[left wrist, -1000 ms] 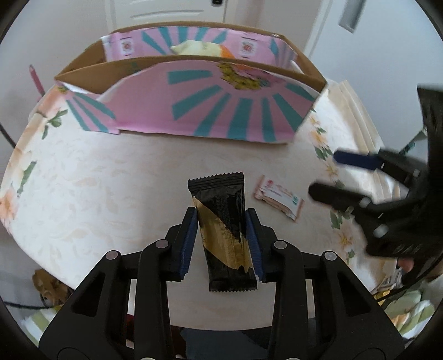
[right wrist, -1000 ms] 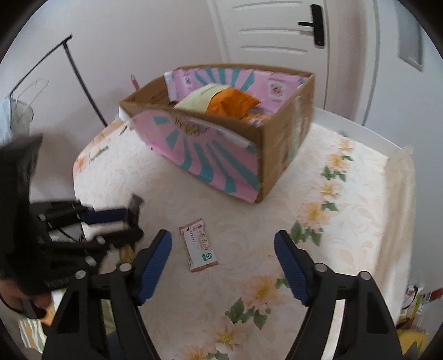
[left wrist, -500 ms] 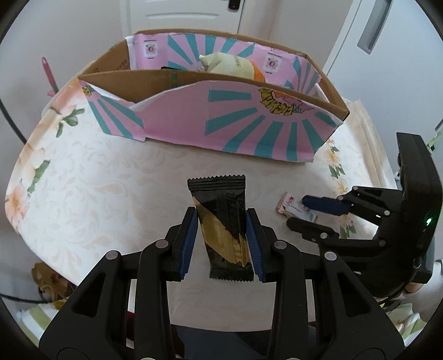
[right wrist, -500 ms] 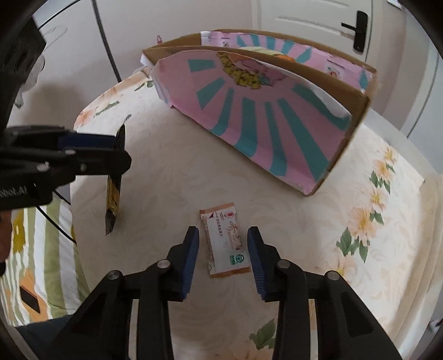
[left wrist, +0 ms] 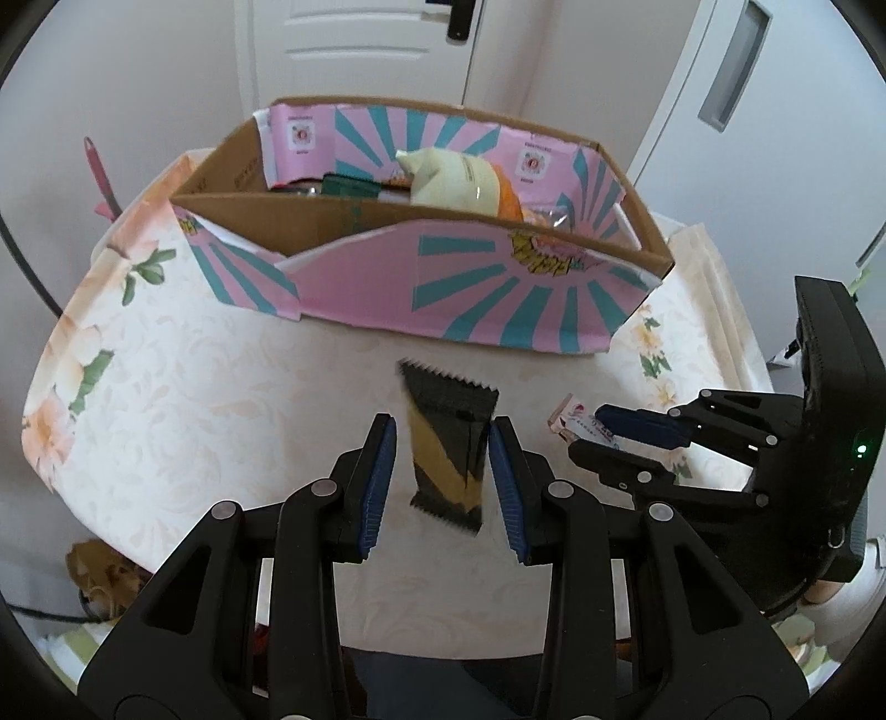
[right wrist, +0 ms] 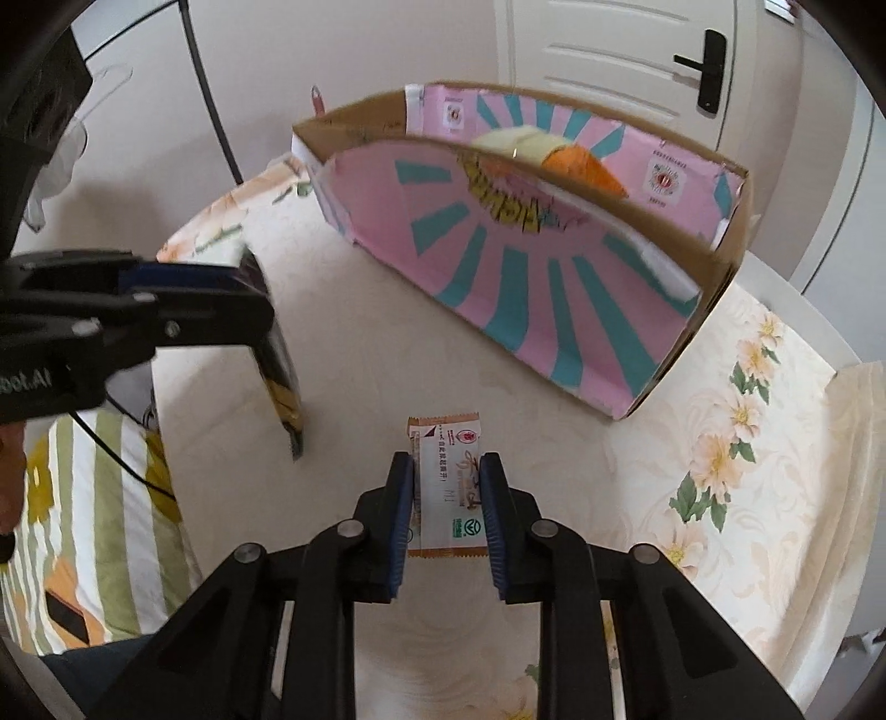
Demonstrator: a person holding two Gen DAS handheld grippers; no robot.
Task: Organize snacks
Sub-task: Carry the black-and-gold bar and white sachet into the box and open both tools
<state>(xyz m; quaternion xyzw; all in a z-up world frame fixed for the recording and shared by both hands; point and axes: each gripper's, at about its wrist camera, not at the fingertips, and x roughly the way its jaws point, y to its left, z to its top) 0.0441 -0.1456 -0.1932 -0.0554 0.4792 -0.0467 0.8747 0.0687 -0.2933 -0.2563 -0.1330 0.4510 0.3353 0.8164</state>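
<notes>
So an open brown cardboard box wrapped in pink paper with teal sunburst stripes (left wrist: 443, 288) is parked on the round table covered by a cream floral cloth (left wrist: 183, 399), toward the table's far side, in front of a white panelled door (left wrist: 354, 44). Inside the box a pale yellow pouch (left wrist: 448, 177), an orange packet (right wrist: 581, 163) and something dark green (left wrist: 349, 185) can be made out, all piled against the back wall; the rest of the contents is too hidden to call. Yellow cartoon lettering is printed on the box's front panel, but it can't be read, and small red-and-white label squares are stuck on the inner back wall, also unreadable. Just in front of the box, a black-and-gold foil snack bar with zigzag ends (left wrist: 448, 443) is pinched between the blue pads of the left gripper (left wrist: 443, 476) and is held up off the cloth. To the right of that, still on the near side of the box, a small white wafer packet with brown edges (right wrist: 448, 487) is squeezed by the right gripper (right wrist: 446, 515), whose jaws are pressed together on it. Chinese characters, a red round logo and a green mark are printed on the packet. "oot.AI" can be read on the left gripper's body.
</notes>
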